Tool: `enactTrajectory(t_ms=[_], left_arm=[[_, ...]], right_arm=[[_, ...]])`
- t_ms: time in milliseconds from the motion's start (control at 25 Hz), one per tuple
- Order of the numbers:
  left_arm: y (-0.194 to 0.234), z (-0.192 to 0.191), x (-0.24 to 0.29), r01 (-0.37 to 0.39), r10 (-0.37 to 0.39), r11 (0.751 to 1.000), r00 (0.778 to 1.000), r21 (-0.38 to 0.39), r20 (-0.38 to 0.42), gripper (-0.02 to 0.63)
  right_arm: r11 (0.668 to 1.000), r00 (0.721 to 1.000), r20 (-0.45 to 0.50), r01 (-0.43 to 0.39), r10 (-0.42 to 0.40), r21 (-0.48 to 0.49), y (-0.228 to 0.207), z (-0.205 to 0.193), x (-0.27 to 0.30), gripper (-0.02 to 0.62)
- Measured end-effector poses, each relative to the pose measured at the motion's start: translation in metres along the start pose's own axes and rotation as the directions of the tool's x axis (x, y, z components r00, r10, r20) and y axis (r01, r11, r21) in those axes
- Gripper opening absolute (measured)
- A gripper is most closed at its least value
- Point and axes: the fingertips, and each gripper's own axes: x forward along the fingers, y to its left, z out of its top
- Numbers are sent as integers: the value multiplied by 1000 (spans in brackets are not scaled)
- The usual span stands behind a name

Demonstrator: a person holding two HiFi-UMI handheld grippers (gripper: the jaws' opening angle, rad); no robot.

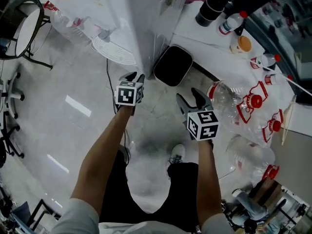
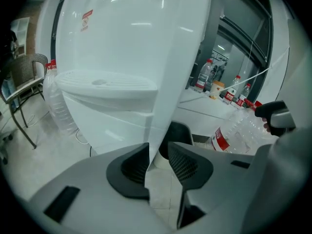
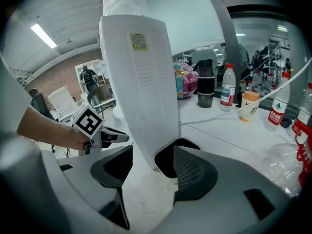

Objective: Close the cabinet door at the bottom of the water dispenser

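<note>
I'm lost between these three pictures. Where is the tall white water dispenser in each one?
Head view: the water dispenser is at top centre, seen from above.
Left gripper view: the water dispenser fills the upper middle, its drip tray showing.
Right gripper view: the water dispenser stands at centre, narrow side on.
Shared landmark: the black bin at its foot.

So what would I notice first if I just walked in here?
Probably the tall white water dispenser at the top middle, with a black bin right beside its foot. In front of it are the left gripper and right gripper, each with a black-and-white marker cube, both open and empty. On the floor to the right lies a heap of big clear bottles with red caps.
</note>
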Motion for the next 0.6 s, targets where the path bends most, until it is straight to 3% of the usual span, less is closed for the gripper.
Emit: enactTrajectory(t_ms=[160, 320, 480, 600], left_arm=[[-2, -9, -35, -6, 6, 1000, 999, 8, -35, 132], [-3, -3, -96, -34, 34, 999, 998, 4, -46, 104], [-2, 34, -177, -69, 70, 996, 998, 50, -8, 63], [0, 89, -241, -82, 76, 994, 994, 68, 84, 38]], right_arm=[[999, 999, -18, 34, -34, 13, -8, 6, -26, 284], [999, 999, -11, 44, -44, -28, 5, 45, -70, 253], [994, 1000, 8, 30, -30, -102, 38, 108, -117, 199], [982, 997, 50, 69, -61, -174, 52, 167, -153, 109]])
